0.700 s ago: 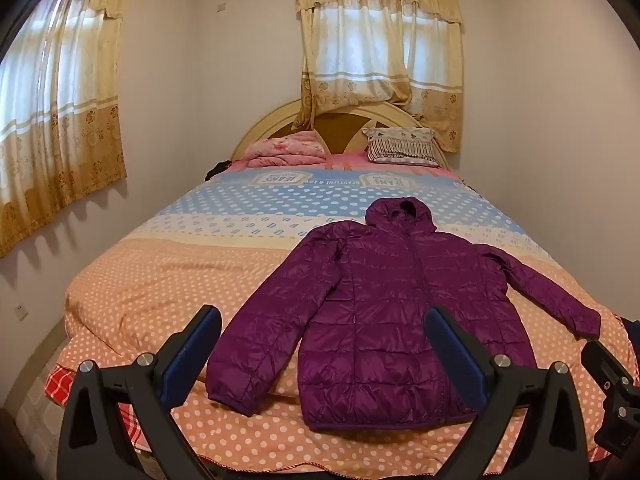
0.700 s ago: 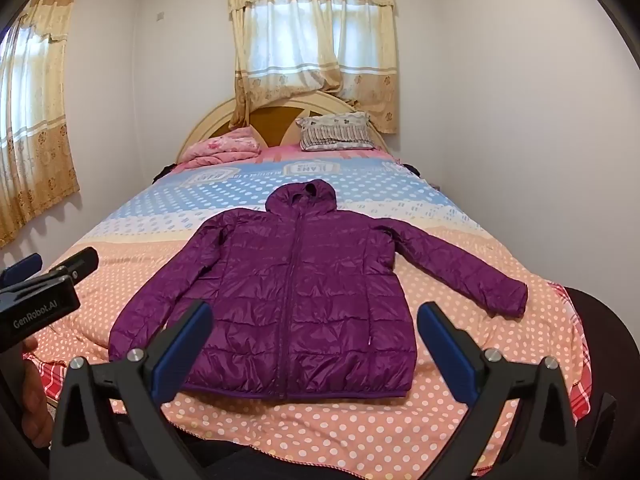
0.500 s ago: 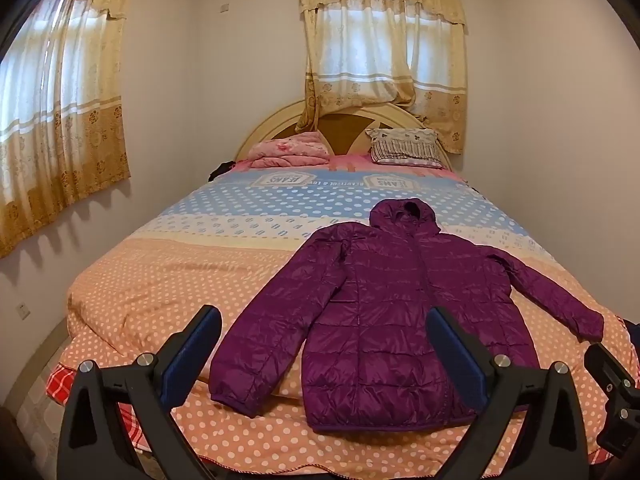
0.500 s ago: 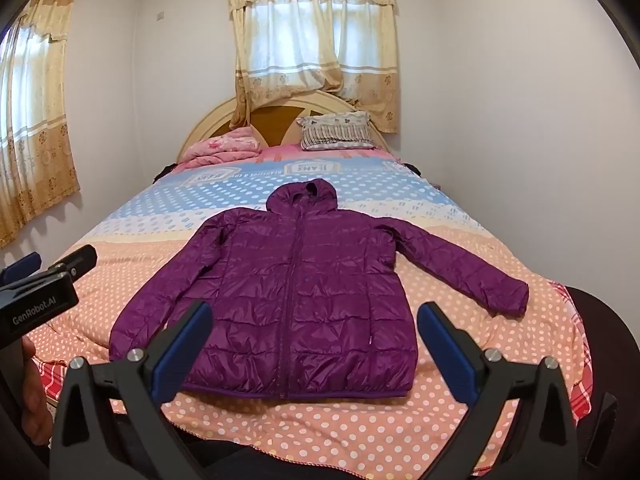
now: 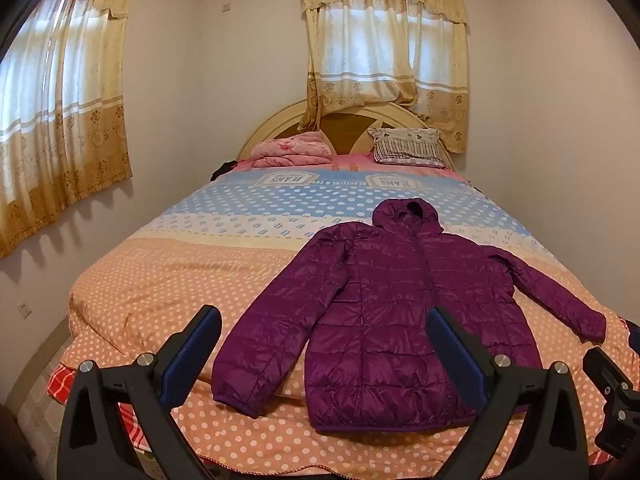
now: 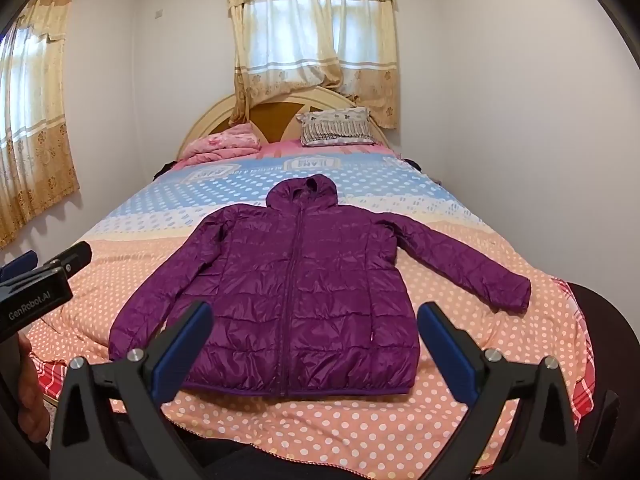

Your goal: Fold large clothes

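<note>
A purple hooded puffer jacket (image 5: 400, 312) lies flat and zipped on the bed, hood toward the headboard, both sleeves spread out; it also shows in the right wrist view (image 6: 304, 292). My left gripper (image 5: 324, 320) is open and empty, held in front of the bed's foot edge, facing the jacket's left sleeve and hem. My right gripper (image 6: 314, 316) is open and empty, held in front of the jacket's hem. Neither touches the jacket. The left gripper's body shows at the left edge of the right wrist view (image 6: 36, 292).
The bed (image 5: 168, 280) has a polka-dot cover, orange near me and blue farther off. A pink folded blanket (image 5: 292, 152) and a striped pillow (image 5: 408, 148) lie at the headboard. Walls stand close on both sides; curtained windows (image 5: 384, 56) are behind and left.
Both views have shifted very slightly; the jacket sits a little more to the right in the left wrist view. The jacket has not moved and both grippers stay open.
</note>
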### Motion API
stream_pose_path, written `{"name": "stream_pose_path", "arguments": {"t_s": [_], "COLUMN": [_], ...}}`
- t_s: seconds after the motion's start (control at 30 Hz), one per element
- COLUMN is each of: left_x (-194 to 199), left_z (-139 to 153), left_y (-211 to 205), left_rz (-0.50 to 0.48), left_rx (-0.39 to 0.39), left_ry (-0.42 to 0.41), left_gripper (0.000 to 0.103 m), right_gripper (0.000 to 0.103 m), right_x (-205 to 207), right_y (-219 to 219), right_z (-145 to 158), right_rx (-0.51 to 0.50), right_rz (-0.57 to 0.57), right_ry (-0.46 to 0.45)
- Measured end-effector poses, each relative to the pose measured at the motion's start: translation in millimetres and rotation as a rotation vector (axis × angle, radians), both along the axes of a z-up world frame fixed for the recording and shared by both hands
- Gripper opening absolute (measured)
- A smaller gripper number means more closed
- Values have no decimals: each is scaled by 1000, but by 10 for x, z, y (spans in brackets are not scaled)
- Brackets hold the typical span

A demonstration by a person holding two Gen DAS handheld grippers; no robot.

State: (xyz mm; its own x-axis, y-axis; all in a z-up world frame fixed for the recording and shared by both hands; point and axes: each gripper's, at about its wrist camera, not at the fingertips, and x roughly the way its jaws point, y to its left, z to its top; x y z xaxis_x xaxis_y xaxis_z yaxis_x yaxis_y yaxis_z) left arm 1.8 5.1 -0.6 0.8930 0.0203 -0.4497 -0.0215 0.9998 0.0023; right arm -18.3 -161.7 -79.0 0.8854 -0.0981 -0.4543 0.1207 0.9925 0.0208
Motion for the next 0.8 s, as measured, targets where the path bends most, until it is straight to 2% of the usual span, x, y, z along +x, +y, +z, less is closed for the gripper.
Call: {"name": "stream_pose_path", "arguments": {"t_s": [0.8], "left_x": [30], "left_z": [-23], "left_y": [6], "left_rz": [9], "left_rx": [5], "left_ry": [-4], "left_gripper": [102], "right_gripper": [103], "right_x": [40], "right_y": [32], "right_z": [-44], "right_rx": [5], "right_rz": [7], "right_ry": [15]}}
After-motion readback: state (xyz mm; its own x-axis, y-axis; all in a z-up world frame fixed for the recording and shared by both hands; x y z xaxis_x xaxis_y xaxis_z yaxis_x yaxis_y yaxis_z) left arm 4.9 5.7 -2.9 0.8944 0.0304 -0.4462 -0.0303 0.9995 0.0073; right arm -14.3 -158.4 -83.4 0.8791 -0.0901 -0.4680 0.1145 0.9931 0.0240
